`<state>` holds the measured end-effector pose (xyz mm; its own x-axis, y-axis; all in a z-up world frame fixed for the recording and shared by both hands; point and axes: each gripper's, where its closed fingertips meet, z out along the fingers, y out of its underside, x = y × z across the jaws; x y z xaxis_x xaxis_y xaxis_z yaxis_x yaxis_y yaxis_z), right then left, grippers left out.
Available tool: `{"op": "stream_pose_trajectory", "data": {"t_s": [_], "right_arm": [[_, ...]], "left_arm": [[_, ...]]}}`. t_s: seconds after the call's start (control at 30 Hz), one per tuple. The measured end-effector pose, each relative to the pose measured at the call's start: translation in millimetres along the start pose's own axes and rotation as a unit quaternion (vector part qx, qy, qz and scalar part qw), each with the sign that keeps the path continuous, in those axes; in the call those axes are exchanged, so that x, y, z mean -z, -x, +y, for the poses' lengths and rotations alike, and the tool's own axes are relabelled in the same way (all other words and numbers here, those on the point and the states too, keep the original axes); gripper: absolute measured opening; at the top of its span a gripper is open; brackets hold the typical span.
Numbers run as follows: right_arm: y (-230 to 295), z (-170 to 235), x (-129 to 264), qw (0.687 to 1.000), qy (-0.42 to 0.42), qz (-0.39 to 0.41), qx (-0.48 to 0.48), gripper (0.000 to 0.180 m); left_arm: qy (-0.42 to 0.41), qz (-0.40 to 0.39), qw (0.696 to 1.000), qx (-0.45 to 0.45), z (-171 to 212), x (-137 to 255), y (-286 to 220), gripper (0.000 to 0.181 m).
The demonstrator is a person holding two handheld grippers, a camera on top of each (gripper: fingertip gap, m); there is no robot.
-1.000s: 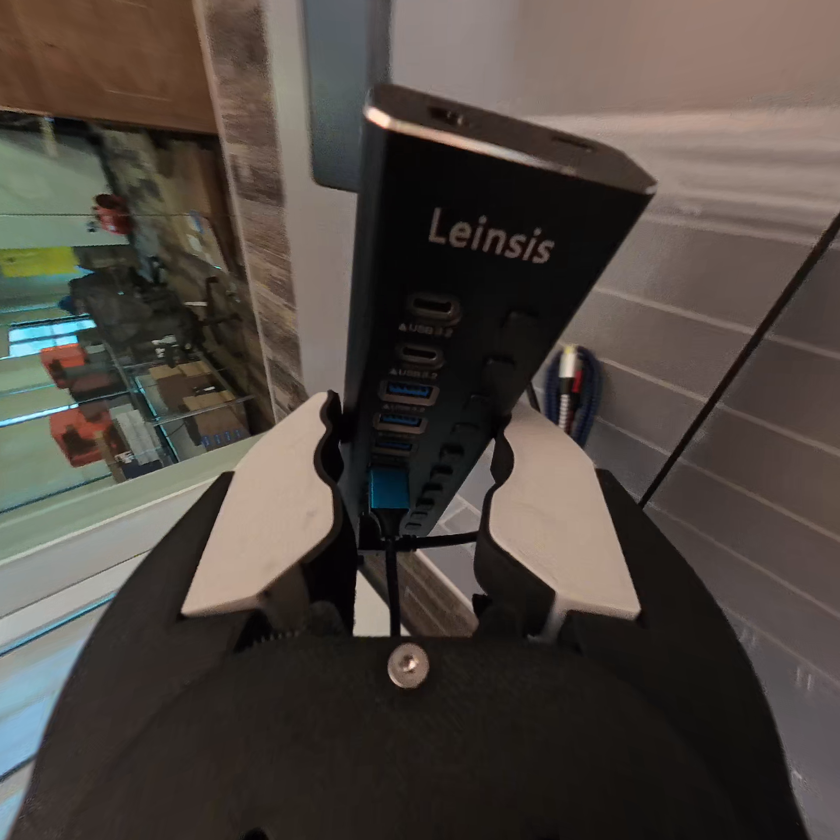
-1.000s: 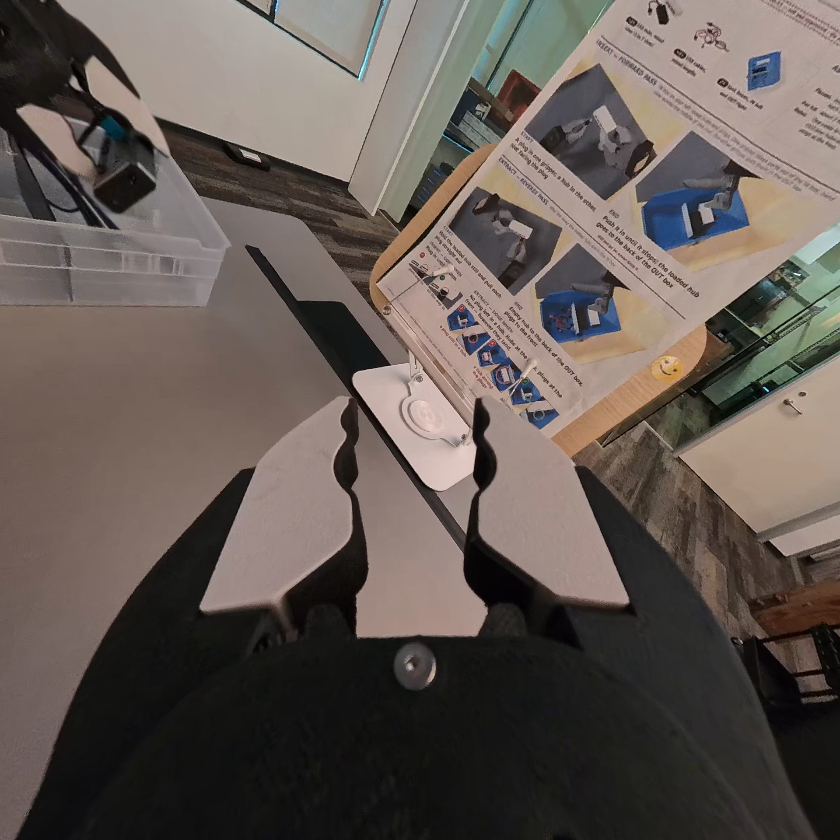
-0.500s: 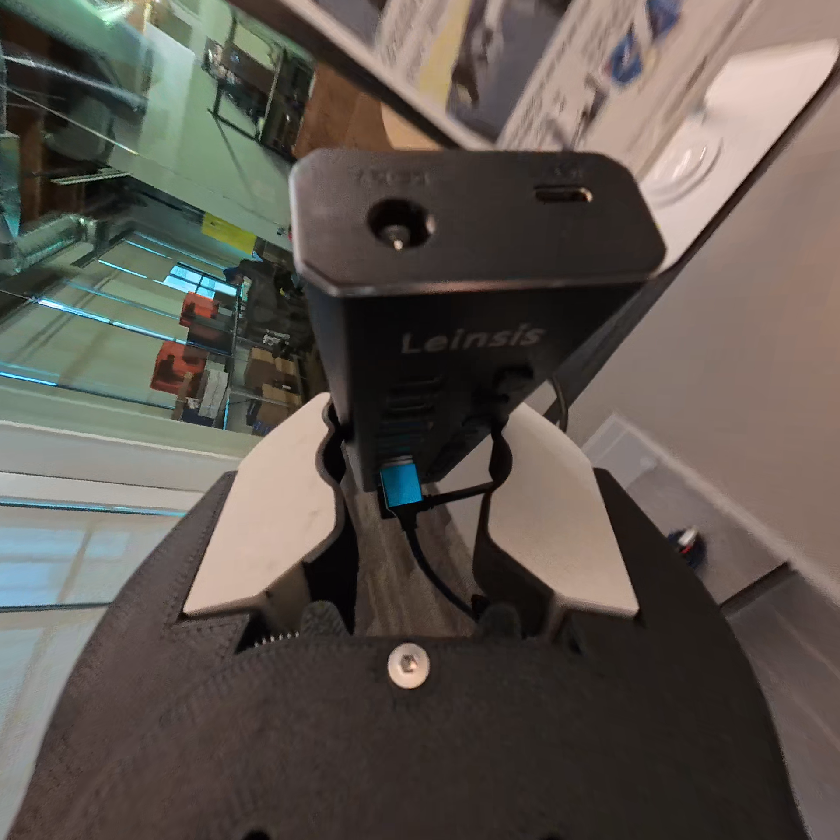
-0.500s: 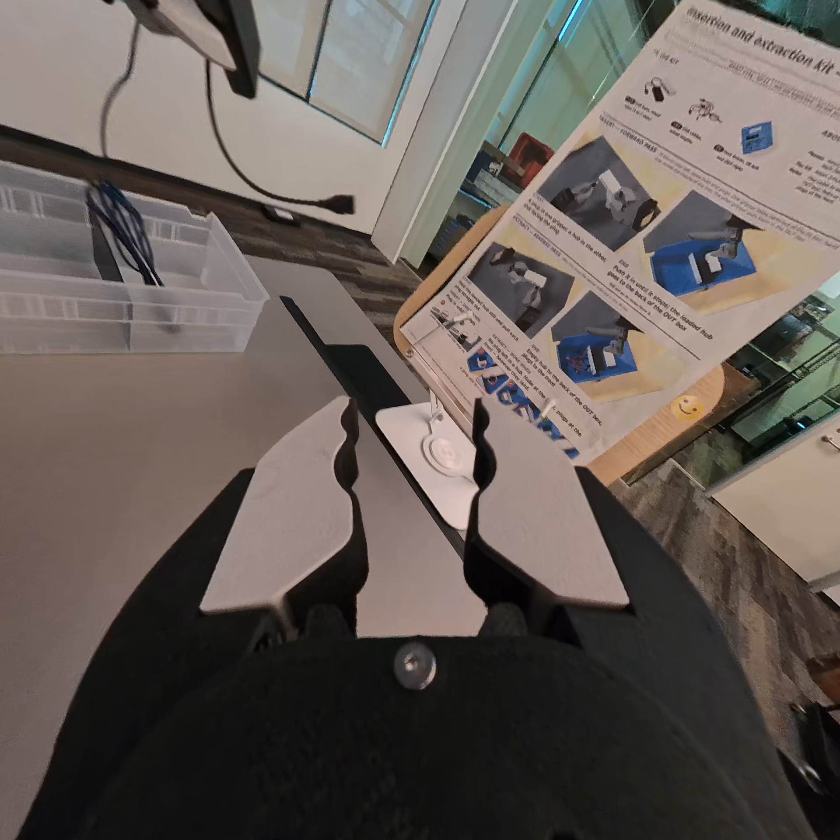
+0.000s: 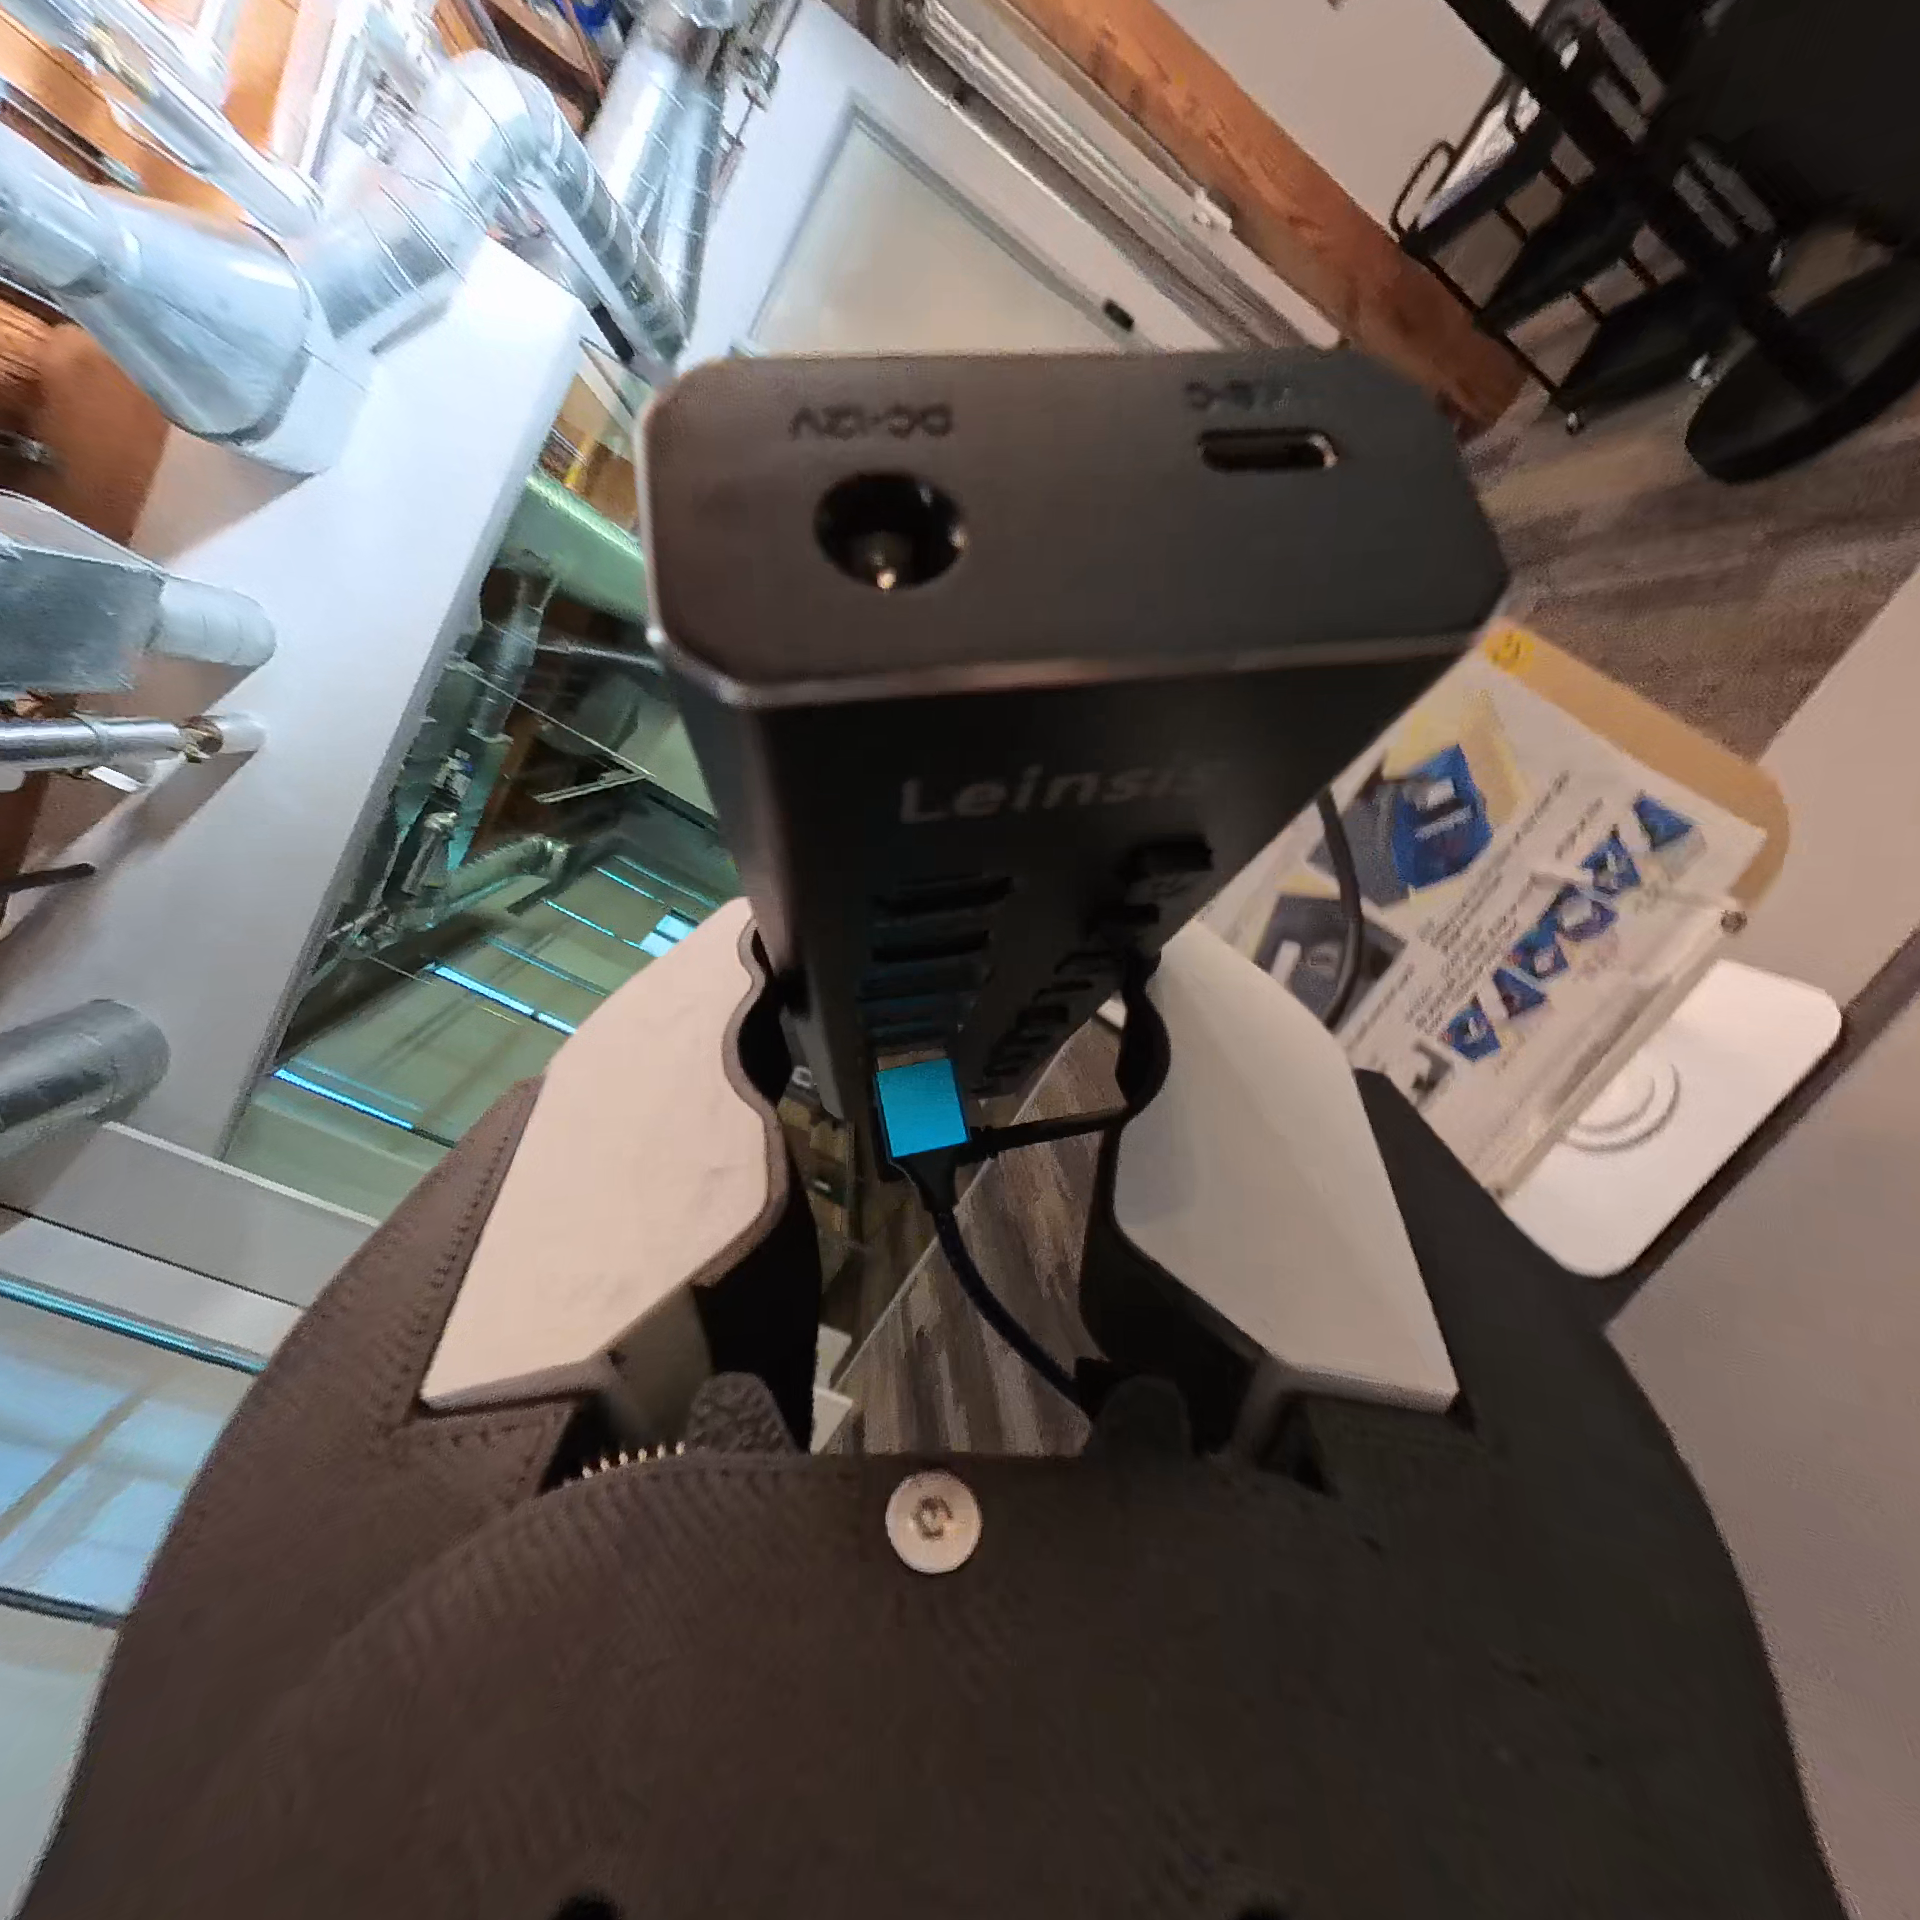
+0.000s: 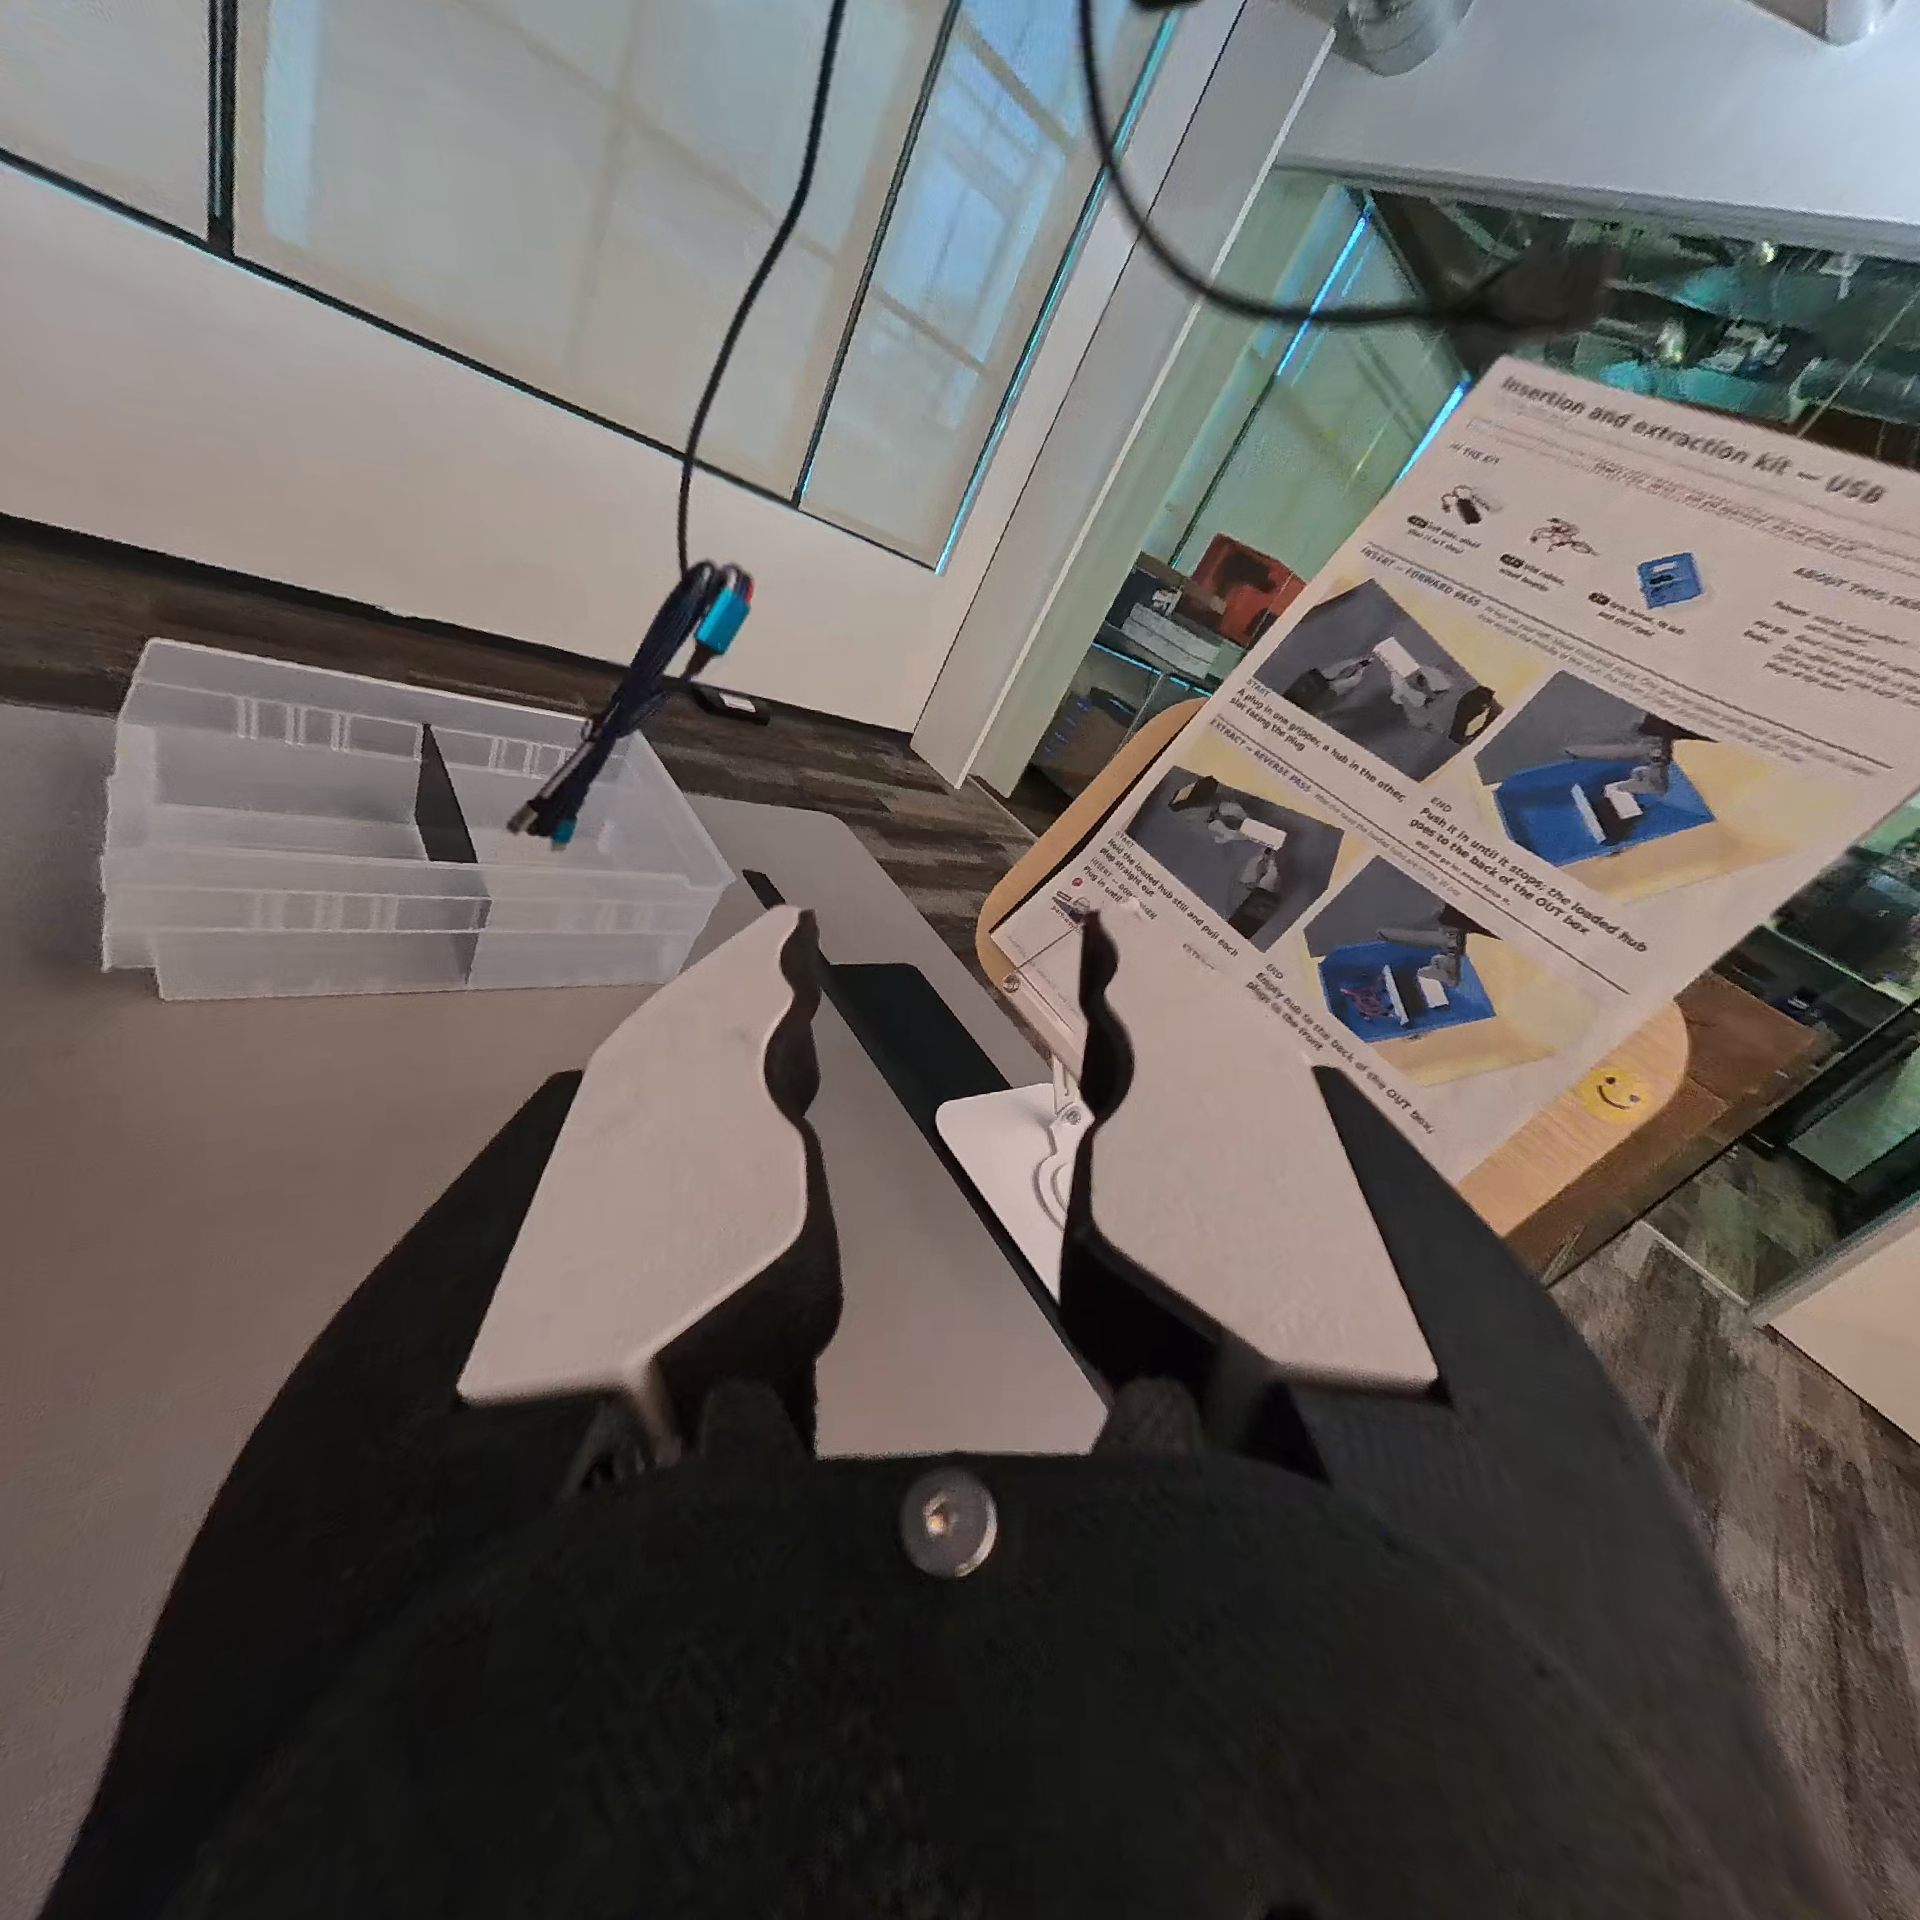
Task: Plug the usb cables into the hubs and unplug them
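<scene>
My left gripper is shut on a black USB hub and holds it raised, end face toward the camera. A blue USB plug sits in the hub's nearest port, and its dark cable runs down between the fingers. A thin black cable leaves the hub's right side. In the right wrist view the dark cable hangs from above, and its bundled end with a blue plug dangles into a clear bin. My right gripper is open and empty above the grey table.
A second black cable with a dark plug swings at the upper right. An instruction sheet stands on a white base at the table's right edge; it also shows in the left wrist view. A black divider splits the bin. There is about 30 cm between the tips of the two grippers.
My left gripper has lifted the hub up out of the bin and tilted it upward. The cables have risen with it and now hang over the bin. My right gripper stays open and has tilted up.
</scene>
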<state>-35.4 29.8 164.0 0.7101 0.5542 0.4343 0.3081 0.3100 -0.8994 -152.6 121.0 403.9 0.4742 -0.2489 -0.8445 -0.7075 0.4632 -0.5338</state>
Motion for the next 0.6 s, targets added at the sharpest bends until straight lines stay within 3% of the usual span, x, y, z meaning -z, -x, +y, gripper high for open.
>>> {"op": "stream_pose_trajectory", "data": {"t_s": [0.17,0.43,0.6], "right_arm": [[-6,-10,24,1.0,-0.008,0.016,0.013,0.048],[-11,-66,66,0.987,-0.149,0.018,-0.063,0.044],[-16,-43,38,0.988,-0.118,0.026,-0.095,0.06]], "left_arm": [[0.029,0.056,0.997,0.033,-30,-11,-30,0.06],[0.026,0.197,0.96,0.195,8,-15,-220,0.06],[0.048,0.238,0.935,0.258,19,-24,-299,0.06]]}}
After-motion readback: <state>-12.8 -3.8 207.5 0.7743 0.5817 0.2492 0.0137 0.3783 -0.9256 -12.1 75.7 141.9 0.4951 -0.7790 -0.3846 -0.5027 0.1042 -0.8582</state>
